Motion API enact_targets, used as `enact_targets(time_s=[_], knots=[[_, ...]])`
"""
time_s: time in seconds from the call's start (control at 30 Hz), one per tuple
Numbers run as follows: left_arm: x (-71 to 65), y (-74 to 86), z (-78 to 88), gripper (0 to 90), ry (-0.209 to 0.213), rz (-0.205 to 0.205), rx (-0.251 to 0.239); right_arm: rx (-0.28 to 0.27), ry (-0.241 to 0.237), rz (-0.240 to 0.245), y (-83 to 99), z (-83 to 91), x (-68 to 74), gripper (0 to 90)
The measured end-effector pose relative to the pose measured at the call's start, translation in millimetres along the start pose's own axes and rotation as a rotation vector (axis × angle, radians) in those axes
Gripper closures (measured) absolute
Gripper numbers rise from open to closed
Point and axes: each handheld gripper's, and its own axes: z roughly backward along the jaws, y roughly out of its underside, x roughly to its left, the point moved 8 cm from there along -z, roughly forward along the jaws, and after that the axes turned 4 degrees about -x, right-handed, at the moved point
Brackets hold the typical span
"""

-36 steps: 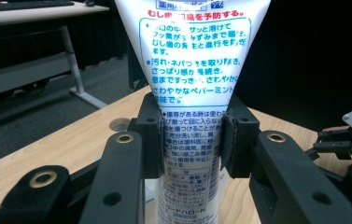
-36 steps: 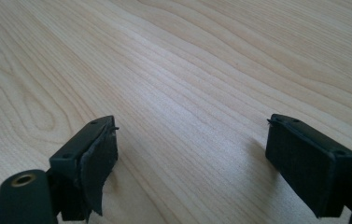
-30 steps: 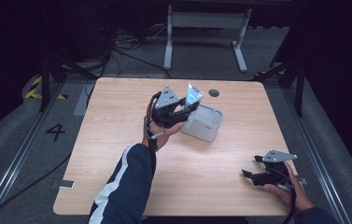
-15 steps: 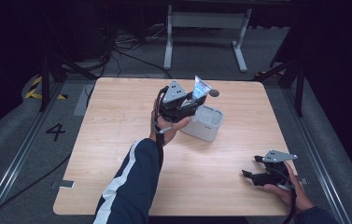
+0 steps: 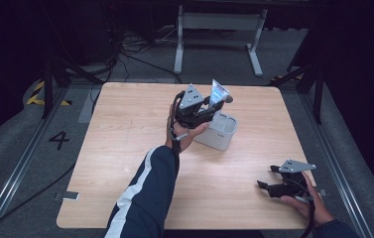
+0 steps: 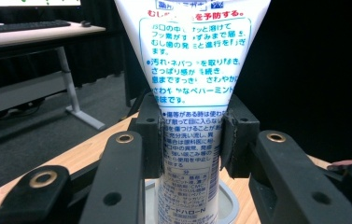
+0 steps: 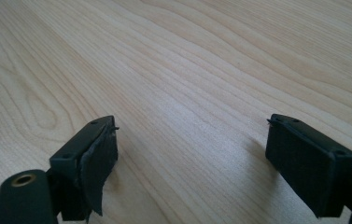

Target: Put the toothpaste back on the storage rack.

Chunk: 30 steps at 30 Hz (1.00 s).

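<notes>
The left claw (image 5: pixel 209 110) grips an upright toothpaste tube (image 5: pixel 218 92), which has shifted toward 12 o'clock and now sits over the grey holder (image 5: pixel 220 131), likely ready to lower. The right claw (image 5: pixel 269 182) rests wide open at the bench's (image 5: pixel 125 148) 5 o'clock corner.

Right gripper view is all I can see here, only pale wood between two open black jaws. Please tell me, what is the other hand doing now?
Observer: The left claw is shut on a white plastic toothpaste tube with blue print.
Operator: Is the tube upright?
Observer: Nearly upright, wide crimped end up, in the left gripper view.
Operator: What is below it?
Observer: A small grey two-compartment plastic holder on the light wooden table; the tube's lower end is over its rim.
Operator: And my claw?
Observer: The right claw sits open near the table's near right corner, far from the holder.
</notes>
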Motion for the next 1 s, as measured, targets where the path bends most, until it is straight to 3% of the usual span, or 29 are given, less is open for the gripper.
enact_targets(time_s=[0.37,0.83,1.0], knots=[[5.7,7.9,-10.2,66.2,-0.019,0.012,-0.004,0.000,-0.001,0.004,0.0,0.1,-0.1,17.0],[3.5,25.7,-26.9,66.1,-0.007,0.015,0.009,0.000,-0.005,0.006,0.2,0.3,0.4,17.1],[4.9,26.8,-26.4,66.0,-0.019,0.017,-0.009,0.000,-0.007,0.006,0.2,0.3,0.6,17.1]])
